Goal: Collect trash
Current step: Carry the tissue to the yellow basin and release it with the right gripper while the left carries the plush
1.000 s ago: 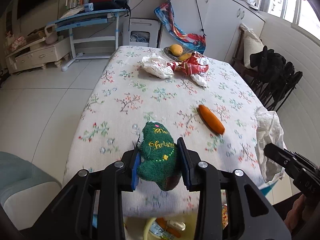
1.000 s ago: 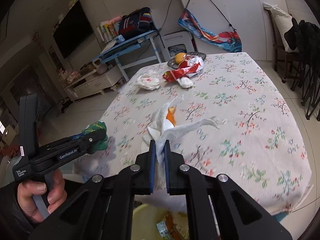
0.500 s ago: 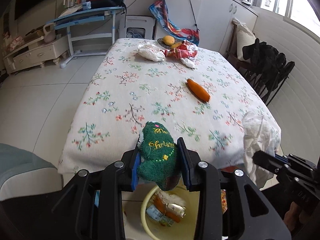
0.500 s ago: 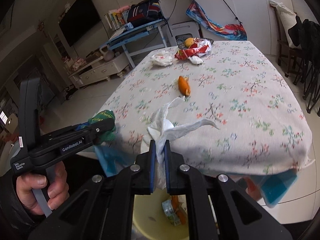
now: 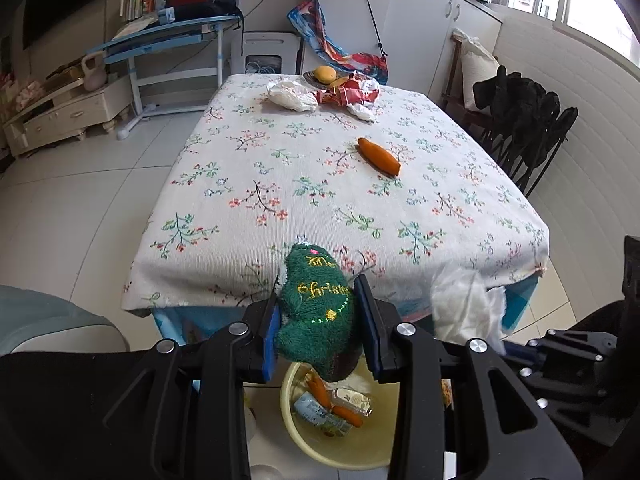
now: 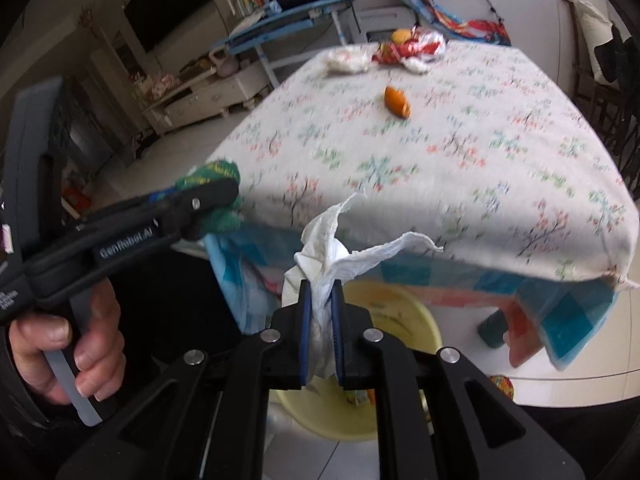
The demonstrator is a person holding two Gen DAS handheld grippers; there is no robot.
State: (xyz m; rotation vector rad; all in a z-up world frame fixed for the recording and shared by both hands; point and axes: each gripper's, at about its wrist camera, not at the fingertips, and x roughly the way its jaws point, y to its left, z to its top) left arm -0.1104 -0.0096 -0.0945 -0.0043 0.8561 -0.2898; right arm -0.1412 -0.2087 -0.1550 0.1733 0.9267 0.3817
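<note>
My left gripper (image 5: 318,328) is shut on a green Christmas cloth (image 5: 316,312) and holds it above the yellow basin (image 5: 320,446) on the floor, off the table's near edge. The basin holds several pieces of trash. My right gripper (image 6: 320,334) is shut on a white crumpled tissue (image 6: 340,248), also over the basin (image 6: 400,320). The tissue shows in the left wrist view (image 5: 466,308) at the right. The left gripper and its cloth (image 6: 216,196) show in the right wrist view.
A floral-clothed table (image 5: 340,184) carries an orange carrot-like piece (image 5: 378,156), a white bag (image 5: 290,96), a red wrapper (image 5: 348,92) and a plate with a fruit (image 5: 324,75). Dark chairs (image 5: 520,120) stand at its right side.
Both grippers have pulled back from over the table and gone down past its near edge, still holding the cloth and the tissue. The basin has come into fuller view beneath them.
</note>
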